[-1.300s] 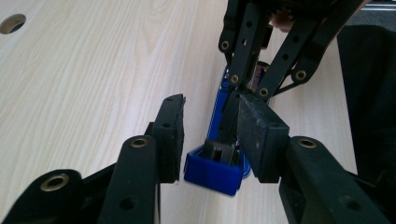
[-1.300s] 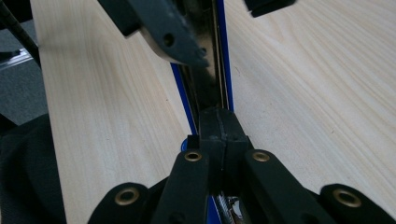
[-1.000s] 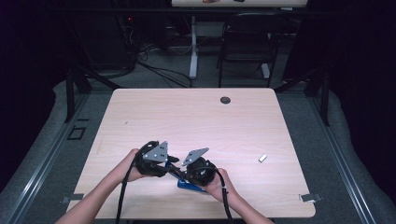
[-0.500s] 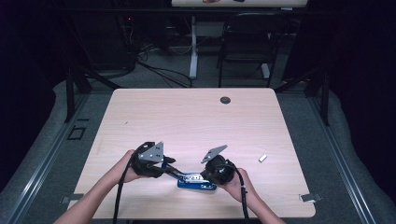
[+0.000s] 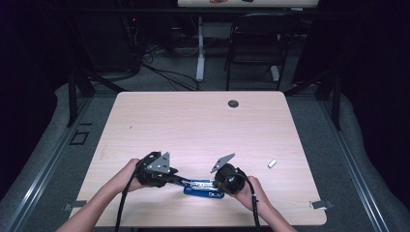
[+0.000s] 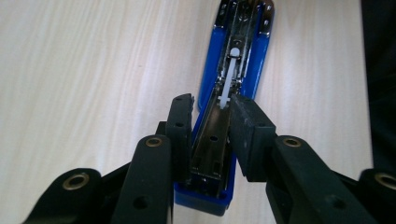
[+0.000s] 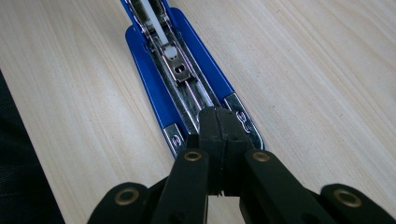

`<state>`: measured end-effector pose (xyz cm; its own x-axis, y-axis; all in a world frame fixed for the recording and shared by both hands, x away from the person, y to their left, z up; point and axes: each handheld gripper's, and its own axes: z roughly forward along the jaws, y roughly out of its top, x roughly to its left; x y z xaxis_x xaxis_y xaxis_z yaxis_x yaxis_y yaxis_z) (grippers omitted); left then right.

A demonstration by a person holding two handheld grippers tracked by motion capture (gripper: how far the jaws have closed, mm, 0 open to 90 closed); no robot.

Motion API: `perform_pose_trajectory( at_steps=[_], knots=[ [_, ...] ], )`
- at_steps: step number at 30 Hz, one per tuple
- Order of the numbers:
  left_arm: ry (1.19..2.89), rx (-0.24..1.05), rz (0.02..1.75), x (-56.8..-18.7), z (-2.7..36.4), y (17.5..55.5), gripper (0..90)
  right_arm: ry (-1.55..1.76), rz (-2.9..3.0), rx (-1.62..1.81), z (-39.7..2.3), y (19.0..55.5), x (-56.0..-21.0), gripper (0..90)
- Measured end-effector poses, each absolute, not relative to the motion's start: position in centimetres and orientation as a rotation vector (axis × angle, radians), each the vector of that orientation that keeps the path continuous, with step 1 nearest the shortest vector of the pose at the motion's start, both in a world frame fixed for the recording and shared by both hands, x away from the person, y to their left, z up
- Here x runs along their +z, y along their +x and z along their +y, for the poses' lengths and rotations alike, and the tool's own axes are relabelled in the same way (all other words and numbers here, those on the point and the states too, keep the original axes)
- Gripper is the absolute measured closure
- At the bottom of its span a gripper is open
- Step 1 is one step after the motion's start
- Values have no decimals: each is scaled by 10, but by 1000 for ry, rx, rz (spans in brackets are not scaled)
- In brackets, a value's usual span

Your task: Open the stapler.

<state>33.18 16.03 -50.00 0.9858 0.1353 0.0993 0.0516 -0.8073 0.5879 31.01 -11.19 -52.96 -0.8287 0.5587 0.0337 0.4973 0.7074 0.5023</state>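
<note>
A blue stapler (image 5: 203, 188) lies opened out flat near the table's front edge, its chrome magazine facing up. My left gripper (image 5: 185, 182) comes at it from the left. In the left gripper view the stapler (image 6: 243, 42) runs away from me, and my left gripper (image 6: 210, 112) has a pad pressed on each side of the chrome magazine. My right gripper (image 5: 217, 186) reaches in from the right. In the right gripper view its jaws (image 7: 218, 116) are shut together, tips resting over the hinge end of the stapler (image 7: 149, 74).
A small pale block (image 5: 271, 164) lies on the table (image 5: 193, 125) to the right of my hands. A dark round grommet (image 5: 233, 103) sits near the far edge. A chair (image 5: 256, 43) stands beyond the table.
My right gripper has slid to the right, away from the left one, and the stapler now lies stretched out between them. The left hand has stayed in place.
</note>
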Motion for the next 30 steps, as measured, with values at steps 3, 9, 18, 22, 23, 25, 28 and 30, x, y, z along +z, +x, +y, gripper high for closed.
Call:
perform_pose_trajectory(
  at_steps=[3, 9, 18, 22, 23, 25, 28, 30],
  knots=[
    [2537, 171, 147, -504, 162, 334, 704, 869, 2790, 785, -113, 312, -531, 900],
    [2560, 141, 157, -514, 164, 337, 704, 872, 2791, 784, -113, 312, -531, 900],
    [2582, 105, 172, -526, 163, 338, 728, 864, 2800, 765, -112, 313, -534, 900],
    [2556, 112, 204, -529, 163, 338, 732, 858, 2793, 762, -112, 313, -534, 900],
    [2553, 110, 209, -529, 163, 338, 732, 858, 2793, 762, -112, 313, -534, 900],
    [2547, 111, 226, -530, 163, 338, 737, 855, 2795, 761, -112, 313, -534, 900],
    [2536, 106, 243, -531, 163, 338, 752, 837, 2795, 758, -112, 313, -534, 900],
    [2533, 104, 253, -532, 163, 337, 752, 818, 2798, 740, -113, 314, -533, 900]
  ],
)
